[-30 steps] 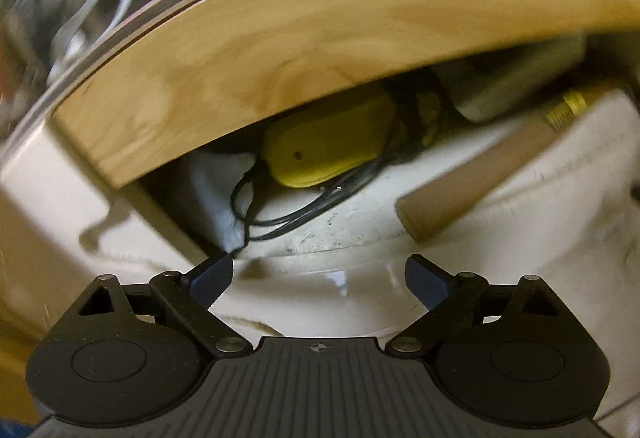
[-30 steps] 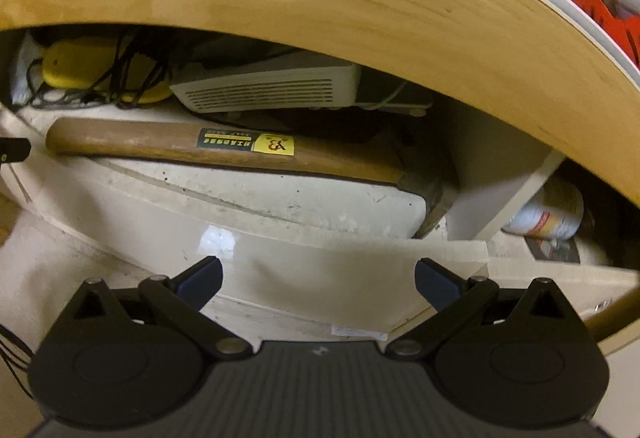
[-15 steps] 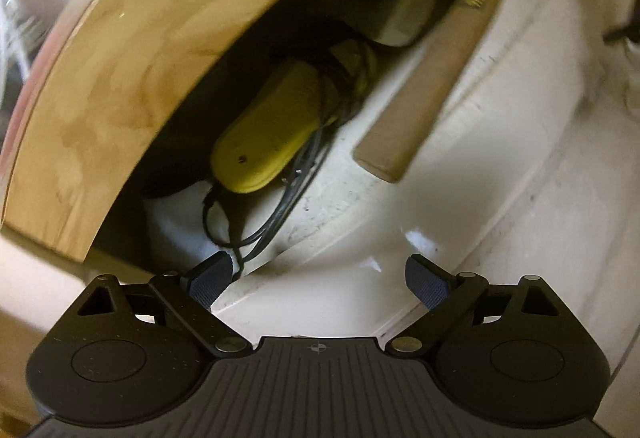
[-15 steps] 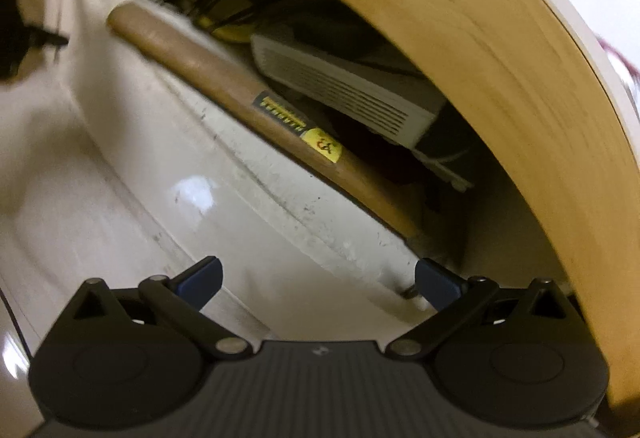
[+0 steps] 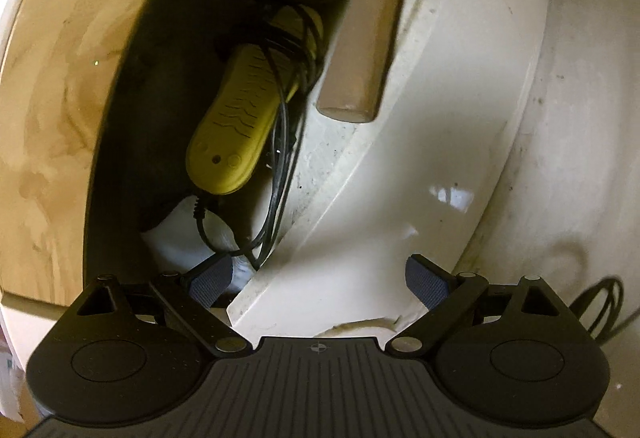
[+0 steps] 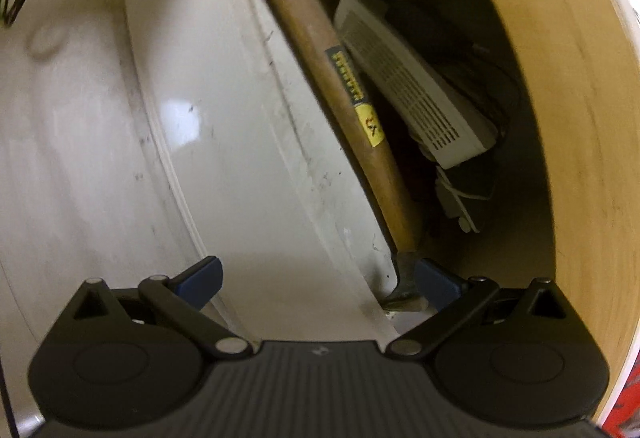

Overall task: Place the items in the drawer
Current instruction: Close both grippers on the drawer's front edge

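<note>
With both grippers empty and set at the cream-white glossy drawer front (image 5: 432, 142), the step in hand looks like closing the drawer, the placing being done. Left gripper (image 5: 318, 280): jaws spread wide, nothing between them but the drawer front's top edge. Right gripper (image 6: 318, 278): jaws equally wide, holding nothing; its right pad sits just beside the hammer's metal head.

Contents, relative to the drawer front:
- wooden-handled hammer with a yellow label (image 6: 352, 94), lying along the inner face of the front, just behind it;
- yellow oblong plastic device wound with black cord (image 5: 240, 94), behind the hammer handle, toward the left end;
- white vented plastic box (image 6: 412, 86), behind the hammer, further right.

All sit under the pale wooden tabletop (image 5: 52, 86) overhanging the drawer.

Next move (judgement): push the front squarely inward with both grippers. Risk: black cord loops near the left end could catch at the edge.

Change from 1.0 s ago: both views have rolled strongly, so the drawer front now runs steeply up the frame instead of across it. Both grippers have come closer to the front. Jaw opening unchanged; contents unmoved.
</note>
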`<state>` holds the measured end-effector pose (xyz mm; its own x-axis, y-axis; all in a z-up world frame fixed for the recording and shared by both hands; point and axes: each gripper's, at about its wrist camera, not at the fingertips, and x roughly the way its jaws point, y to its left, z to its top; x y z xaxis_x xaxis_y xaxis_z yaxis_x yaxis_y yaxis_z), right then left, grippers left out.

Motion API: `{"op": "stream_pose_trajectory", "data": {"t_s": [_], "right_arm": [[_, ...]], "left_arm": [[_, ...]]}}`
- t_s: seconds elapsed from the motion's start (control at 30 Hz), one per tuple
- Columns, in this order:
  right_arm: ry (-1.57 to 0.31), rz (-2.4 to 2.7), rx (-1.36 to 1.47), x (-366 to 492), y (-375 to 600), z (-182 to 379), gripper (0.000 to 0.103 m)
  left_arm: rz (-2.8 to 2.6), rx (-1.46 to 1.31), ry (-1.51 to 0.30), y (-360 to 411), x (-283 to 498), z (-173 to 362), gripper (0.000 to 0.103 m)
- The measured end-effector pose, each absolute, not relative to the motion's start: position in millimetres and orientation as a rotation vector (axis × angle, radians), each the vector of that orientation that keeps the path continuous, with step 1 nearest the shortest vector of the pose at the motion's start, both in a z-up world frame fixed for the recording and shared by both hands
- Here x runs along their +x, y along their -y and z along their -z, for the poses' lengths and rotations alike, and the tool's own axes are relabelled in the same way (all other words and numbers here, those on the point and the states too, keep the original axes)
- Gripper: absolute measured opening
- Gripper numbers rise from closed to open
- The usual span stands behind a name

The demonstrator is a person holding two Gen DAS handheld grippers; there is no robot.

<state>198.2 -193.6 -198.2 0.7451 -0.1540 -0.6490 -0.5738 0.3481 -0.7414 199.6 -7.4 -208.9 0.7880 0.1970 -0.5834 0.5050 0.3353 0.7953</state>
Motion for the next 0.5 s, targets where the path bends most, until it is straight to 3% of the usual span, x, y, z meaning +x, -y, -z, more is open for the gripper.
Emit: {"op": "stream_pose_trajectory", "data": {"t_s": [0.1, 0.13, 0.17, 0.23, 0.27, 0.33, 0.5], "right_arm": [[-0.73, -0.31, -1.252, 198.7, 194.7, 201.6, 0.101], [-0.735, -0.314, -1.27, 198.2, 194.9, 203.5, 0.097], [-0.741, -0.321, -1.29, 197.8, 195.1, 205.4, 0.093], [-0.762, -0.329, -1.325, 196.2, 193.8, 209.7, 0.069], [-0.754, -0.32, -1.347, 195.3, 193.2, 211.4, 0.063], [-0.719, -0.291, -1.383, 194.6, 192.4, 212.1, 0.042], [-0.736, -0.283, -1.37, 197.5, 190.6, 207.5, 0.041]], "left_arm": [[0.23, 1.241, -0.668, 9.0, 200.9, 205.4, 0.095], [0.234, 1.238, -0.668, 9.2, 200.6, 205.1, 0.09], [0.238, 1.236, -0.667, 9.3, 200.2, 204.8, 0.078], [0.231, 1.255, -0.672, 9.1, 199.0, 207.1, 0.066], [0.22, 1.27, -0.656, 9.9, 197.3, 208.0, 0.058], [0.215, 1.294, -0.64, 10.5, 199.2, 206.9, 0.052], [0.219, 1.32, -0.63, 12.7, 192.8, 202.8, 0.05]]}}
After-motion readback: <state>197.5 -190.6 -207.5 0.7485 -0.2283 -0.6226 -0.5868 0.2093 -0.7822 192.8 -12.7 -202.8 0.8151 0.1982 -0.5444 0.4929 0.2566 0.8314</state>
